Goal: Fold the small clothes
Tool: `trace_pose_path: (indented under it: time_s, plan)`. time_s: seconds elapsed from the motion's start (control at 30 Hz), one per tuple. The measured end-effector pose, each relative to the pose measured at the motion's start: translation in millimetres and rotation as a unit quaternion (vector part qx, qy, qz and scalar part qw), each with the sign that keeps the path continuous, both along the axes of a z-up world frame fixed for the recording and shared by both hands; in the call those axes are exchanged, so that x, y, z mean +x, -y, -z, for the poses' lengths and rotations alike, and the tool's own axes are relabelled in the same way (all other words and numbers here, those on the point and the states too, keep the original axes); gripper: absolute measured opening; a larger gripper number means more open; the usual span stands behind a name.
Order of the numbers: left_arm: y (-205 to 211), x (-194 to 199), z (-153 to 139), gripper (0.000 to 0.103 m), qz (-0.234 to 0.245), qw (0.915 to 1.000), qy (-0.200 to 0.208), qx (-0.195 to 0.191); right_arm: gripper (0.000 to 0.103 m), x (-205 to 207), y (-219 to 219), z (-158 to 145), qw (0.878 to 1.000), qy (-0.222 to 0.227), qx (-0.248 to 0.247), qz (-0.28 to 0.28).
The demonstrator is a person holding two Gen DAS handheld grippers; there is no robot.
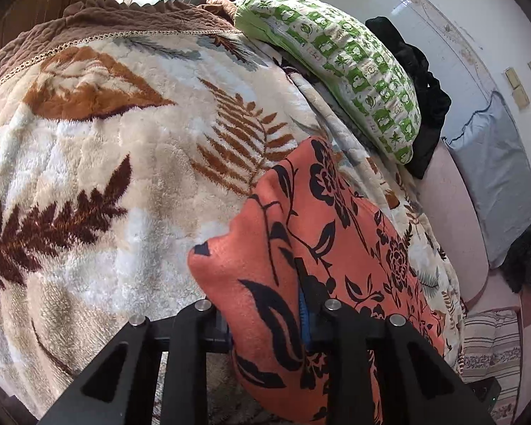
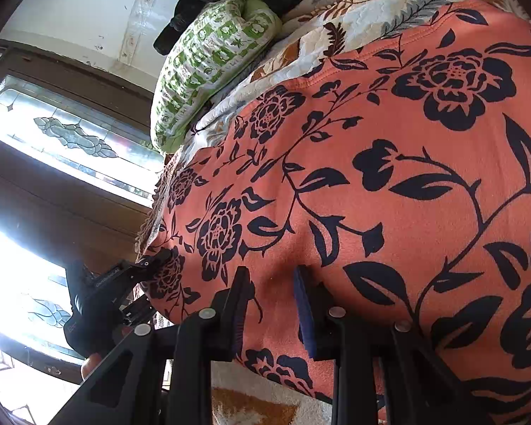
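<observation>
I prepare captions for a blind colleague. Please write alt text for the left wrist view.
The left gripper pinches a raised fold of an orange garment with black flowers, above a plush blanket printed with brown leaves. Behind lie a green-and-white pillow and dark clothes.

A: What's the left gripper (image 1: 265, 304) made of?

B: Matte black struts that widen toward six o'clock, each with a long cut-out slot. Four round silver pins cap them. A strip of blue pad (image 1: 303, 315) shows on the jaw at one o'clock from the pins' middle.

A: And the right gripper (image 2: 270, 304)?

B: The same build: black struts, slots, four silver pins. Its fingers (image 2: 239, 304) are flat black plates faced with dark blue ribbed pads.

A: Does either show from outside?

B: In the right view, at nine o'clock, the left one is a bulky black body with small pale lettering, too small to read. A bit of orange-toned skin sits just under it.
</observation>
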State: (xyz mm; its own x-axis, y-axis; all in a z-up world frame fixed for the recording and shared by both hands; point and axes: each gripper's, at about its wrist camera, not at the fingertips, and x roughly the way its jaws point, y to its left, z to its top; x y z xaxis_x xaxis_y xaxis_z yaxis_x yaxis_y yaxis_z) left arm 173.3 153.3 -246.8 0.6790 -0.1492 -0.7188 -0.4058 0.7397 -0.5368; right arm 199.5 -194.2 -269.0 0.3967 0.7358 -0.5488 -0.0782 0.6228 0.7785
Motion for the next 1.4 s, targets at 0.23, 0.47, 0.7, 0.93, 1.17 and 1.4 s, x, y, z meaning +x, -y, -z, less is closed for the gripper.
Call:
trace_pose_path:
  time_s: [0.23,0.47,0.7,0.93,1.17,1.4]
  plan:
    - [18.4,-5.2,-23.2,0.023,0.027,0.9959,0.047,0.072,0.030,1.3,-1.2,1.1,1.000,0.004,0.001,-0.003]
    - [55.7,-9.4,-43.2,0.023,0.082,0.9787,0.091,0.165,0.029,6.0,-1.5,-3.8,1.000,0.003,-0.007,-0.025]
    - [84.3,-2.7,-34.4,0.023,0.108,0.9652,0.085,0.222,0.031,52.8,-12.1,-40.5,0.997,-0.017,-0.063,-0.044]
    - [110.1,-0.1,-21.0,0.022,0.138,0.9577,0.065,0.244,0.076,133.2,-95.6,-110.7,0.986,-0.005,-0.123,-0.117]
    - [105.6,1.4,-21.9,0.022,0.135,0.9630,0.060,0.225,0.076,178.4,-208.0,-135.5,0.950,0.002,-0.225,-0.217]
    - [108.4,0.3,-22.1,0.022,0.137,0.9610,0.061,0.232,0.076,202.9,-251.2,-90.1,0.922,-0.069,-0.296,-0.242]
